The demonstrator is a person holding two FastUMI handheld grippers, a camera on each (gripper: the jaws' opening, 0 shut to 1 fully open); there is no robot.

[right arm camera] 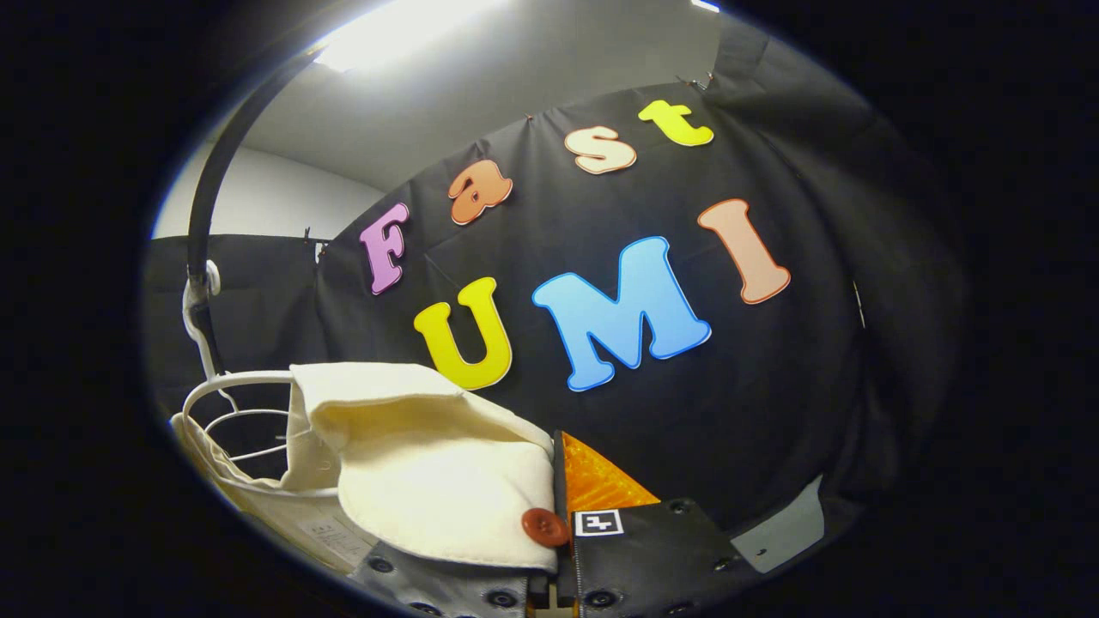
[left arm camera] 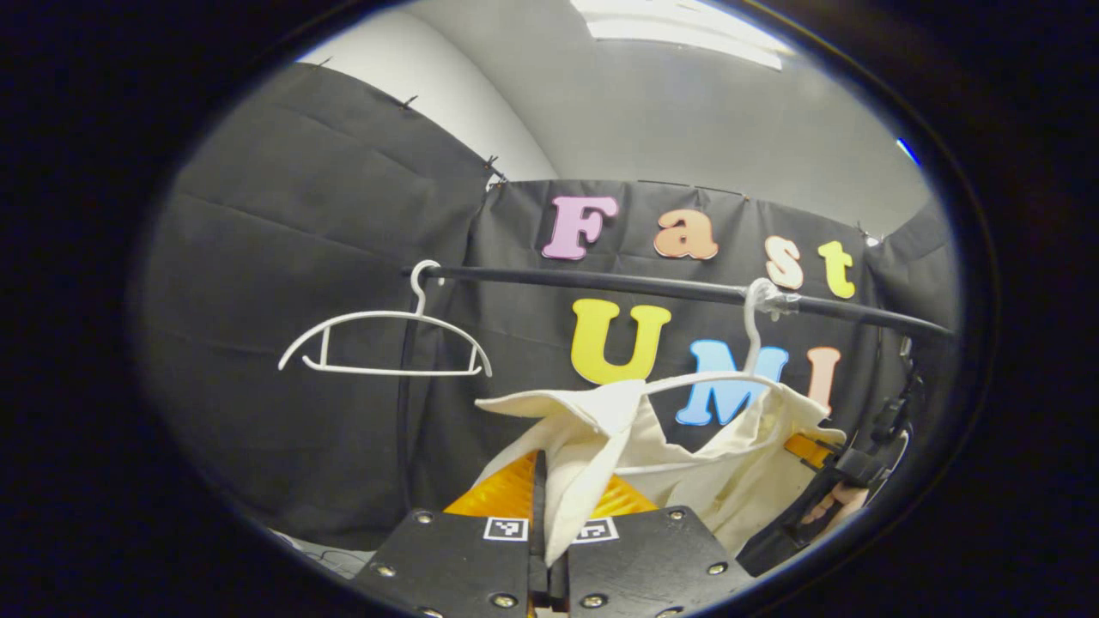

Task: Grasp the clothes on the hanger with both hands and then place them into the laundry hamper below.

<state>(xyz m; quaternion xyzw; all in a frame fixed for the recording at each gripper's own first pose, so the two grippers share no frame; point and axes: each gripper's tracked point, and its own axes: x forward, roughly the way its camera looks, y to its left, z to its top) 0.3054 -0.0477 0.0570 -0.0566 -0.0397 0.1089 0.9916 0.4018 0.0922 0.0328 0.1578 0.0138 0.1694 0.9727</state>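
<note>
A cream shirt (left arm camera: 738,481) hangs on a white hanger (left arm camera: 721,378) from the black rail (left arm camera: 601,281). My left gripper (left arm camera: 545,481) is shut on a fold of the shirt's near edge, with the cloth running up between its fingers. In the left gripper view, the right gripper (left arm camera: 837,468) and the hand holding it sit at the shirt's far side. In the right gripper view, my right gripper (right arm camera: 554,489) is shut on the shirt's collar (right arm camera: 429,463), beside a reddish-brown button (right arm camera: 543,526). The cloth covers one of its fingers. The hanger (right arm camera: 225,384) curves out to the left.
A second white hanger (left arm camera: 386,348) hangs bare on the rail to the left, next to the rack's upright black post (left arm camera: 403,412). The black cloth wall stands close behind the rail. A grey ceiling with a light panel (left arm camera: 678,30) is overhead.
</note>
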